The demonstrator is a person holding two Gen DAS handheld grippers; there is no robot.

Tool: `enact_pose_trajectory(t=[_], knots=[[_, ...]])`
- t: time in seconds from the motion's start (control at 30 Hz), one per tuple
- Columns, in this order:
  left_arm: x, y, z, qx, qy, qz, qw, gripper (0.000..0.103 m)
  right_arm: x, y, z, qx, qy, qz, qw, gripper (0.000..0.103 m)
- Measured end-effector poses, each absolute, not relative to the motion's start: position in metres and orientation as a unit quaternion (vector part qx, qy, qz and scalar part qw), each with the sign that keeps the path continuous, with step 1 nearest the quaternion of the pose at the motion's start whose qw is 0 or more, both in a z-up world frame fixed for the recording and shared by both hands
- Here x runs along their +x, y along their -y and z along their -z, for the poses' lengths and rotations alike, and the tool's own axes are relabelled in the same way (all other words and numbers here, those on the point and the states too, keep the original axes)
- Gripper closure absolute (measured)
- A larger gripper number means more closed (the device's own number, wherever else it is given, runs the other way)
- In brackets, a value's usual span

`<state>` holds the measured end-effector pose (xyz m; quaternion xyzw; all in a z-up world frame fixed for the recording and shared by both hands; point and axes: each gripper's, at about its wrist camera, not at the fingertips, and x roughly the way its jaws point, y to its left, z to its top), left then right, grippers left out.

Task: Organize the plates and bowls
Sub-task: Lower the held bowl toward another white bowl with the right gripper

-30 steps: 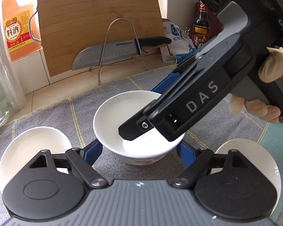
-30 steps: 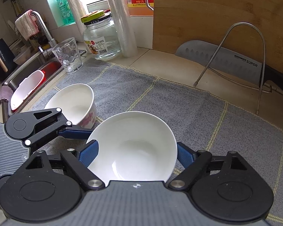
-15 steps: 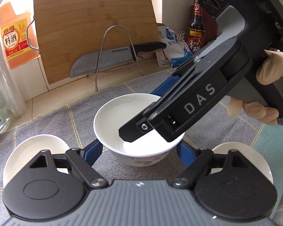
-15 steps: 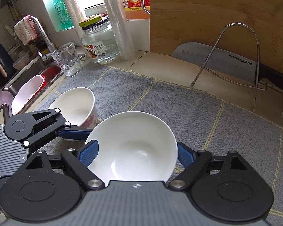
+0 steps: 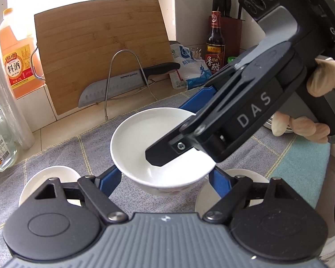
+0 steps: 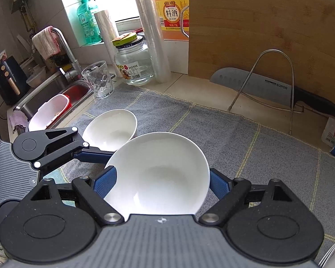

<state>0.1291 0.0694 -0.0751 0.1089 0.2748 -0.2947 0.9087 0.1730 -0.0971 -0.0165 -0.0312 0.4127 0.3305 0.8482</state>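
Observation:
A white bowl (image 5: 145,138) with a pink pattern low on its side is held between the blue pads of both grippers, above the grey mat. My left gripper (image 5: 165,181) is shut on its near rim. My right gripper (image 6: 163,181) grips the same bowl (image 6: 158,174) from the other side; its black body (image 5: 245,116) reaches over the bowl in the left wrist view. A second white bowl (image 6: 110,128) sits on the mat behind the left gripper's fingers (image 6: 93,153). Two white plates (image 5: 55,174) (image 5: 254,174) lie on the mat below.
A grey checked mat (image 6: 245,138) covers the counter. A bamboo cutting board (image 5: 100,53), a knife on a wire rack (image 5: 127,80), a cooking wine jug (image 6: 172,9), a glass jar (image 6: 134,64), a tumbler (image 6: 99,79) and a sink (image 6: 55,98) surround it.
Both grippers have lifted with the bowl held between them; the plates and mat now sit lower and farther away, and more of the back wall shows.

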Motion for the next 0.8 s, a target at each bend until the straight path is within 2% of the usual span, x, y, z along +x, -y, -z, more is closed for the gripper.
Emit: enact_pose_trajectory(t=[0.8], knots=[[0.069,-0.054,0.072,0.097,-0.286,0.314,0.900,0.018,0.101,0.122,0.008,-0.024,-0.412,-0.321,0.852,0.011]])
